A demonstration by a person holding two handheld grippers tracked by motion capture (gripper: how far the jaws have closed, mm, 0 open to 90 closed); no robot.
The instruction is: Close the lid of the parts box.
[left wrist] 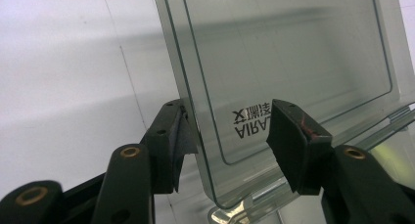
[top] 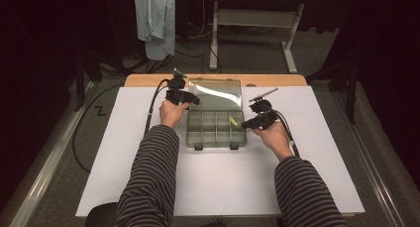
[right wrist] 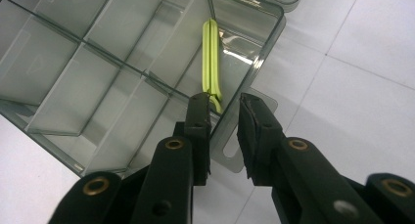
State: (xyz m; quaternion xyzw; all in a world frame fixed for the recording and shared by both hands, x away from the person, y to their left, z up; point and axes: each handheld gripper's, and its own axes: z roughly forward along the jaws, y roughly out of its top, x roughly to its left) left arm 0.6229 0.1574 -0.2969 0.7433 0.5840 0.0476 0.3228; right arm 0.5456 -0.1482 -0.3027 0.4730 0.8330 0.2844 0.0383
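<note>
- In the middle of the high view, on the white table top (top: 223,182), we see a clear box (top: 216,129) with many small rooms inside.
- Its lid (top: 218,94) is swung up and back, toward the top of the picture.
- We hold the left gripper (top: 179,95) at the upper left corner of the box, right by the lid.
- In the left gripper view, the lid (left wrist: 288,62) stands between the two black jaws. The jaws are apart. One sits close against the lid's edge and the other is off the glassy face, so they are not squeezing it.
- We think this gripper is there to keep the lid from falling shut.
- We hold the right gripper (top: 258,119) at the right side of the box.
- A thin yellow-green clip (right wrist: 212,57) leans in the room at the right end of the box, in the upper middle of the right gripper view.
- The right gripper (right wrist: 226,131) has its jaws a little apart, with the box wall (right wrist: 249,82) between them. One tip is at the bottom end of the clip. We cannot tell if it touches.
- We think this hand either steadies the box or works on the clip.
</note>
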